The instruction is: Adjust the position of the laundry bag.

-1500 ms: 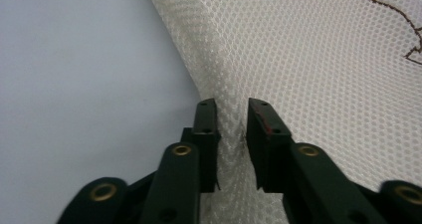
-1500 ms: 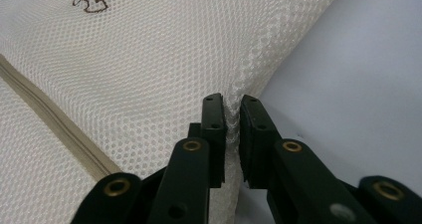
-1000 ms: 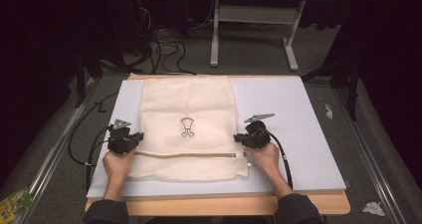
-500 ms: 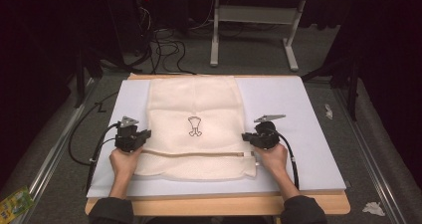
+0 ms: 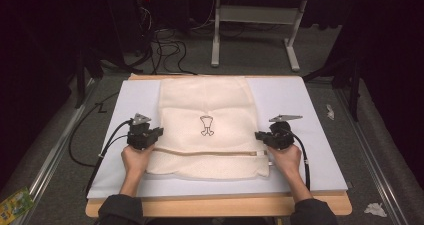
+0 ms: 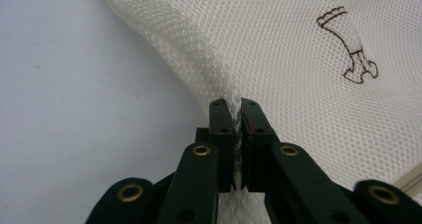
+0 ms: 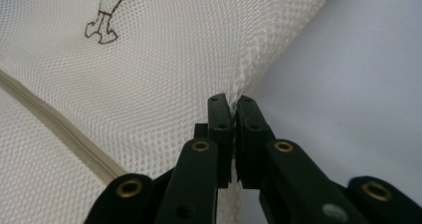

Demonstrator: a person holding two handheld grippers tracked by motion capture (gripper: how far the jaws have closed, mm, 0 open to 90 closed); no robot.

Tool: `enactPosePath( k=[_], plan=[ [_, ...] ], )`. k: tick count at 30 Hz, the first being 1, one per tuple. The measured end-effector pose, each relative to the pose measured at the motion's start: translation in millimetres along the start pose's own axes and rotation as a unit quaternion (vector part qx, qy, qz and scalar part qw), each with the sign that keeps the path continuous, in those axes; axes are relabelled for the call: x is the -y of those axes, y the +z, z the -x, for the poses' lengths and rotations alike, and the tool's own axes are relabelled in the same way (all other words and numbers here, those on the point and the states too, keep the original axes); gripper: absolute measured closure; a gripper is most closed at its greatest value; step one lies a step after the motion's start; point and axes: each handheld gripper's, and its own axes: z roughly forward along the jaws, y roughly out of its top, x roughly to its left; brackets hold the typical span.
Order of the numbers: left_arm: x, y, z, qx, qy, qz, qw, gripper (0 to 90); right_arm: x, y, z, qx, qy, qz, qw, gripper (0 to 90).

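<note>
No readable text, numbers or brand names are found. One mark only: a small dark-outlined emblem [image 5: 206, 125] is printed on the cream mesh bag [image 5: 220, 97], centre of frame; no letters can be made out in it.

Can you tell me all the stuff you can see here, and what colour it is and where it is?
mesh bag: one, cream, flat on the middle of the board, small brown drawing on it
zip: one, beige, across the bag's near part
board: one, pale lilac, on the table
table: one, light wood, its edge shows near the person
metal frame: one, grey, on the floor beyond the table
cables: several, black, on the floor at the back
crumpled scraps: two, white, right of the table
packet: one, green and yellow, bottom left corner
left claw: black, shut on the bag's left edge
right claw: black, shut on the bag's right edge
hands: two, behind the claws
</note>
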Motion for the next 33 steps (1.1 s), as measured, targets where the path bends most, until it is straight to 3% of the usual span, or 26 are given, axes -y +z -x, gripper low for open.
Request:
enactPosePath(
  k=[19,33],
  plan=[
    [-12.5,22.0,31.6,0.021,0.024,0.003,0.9995,85.8,17.4,-24.8,30.2,0.03,0.026,0.013,0.9991,88.1],
    [-7.1,29.0,36.4,0.0,0.045,-0.014,0.9989,83.1,23.6,-23.2,33.7,0.032,0.034,0.01,0.9989,85.9]
  ],
)
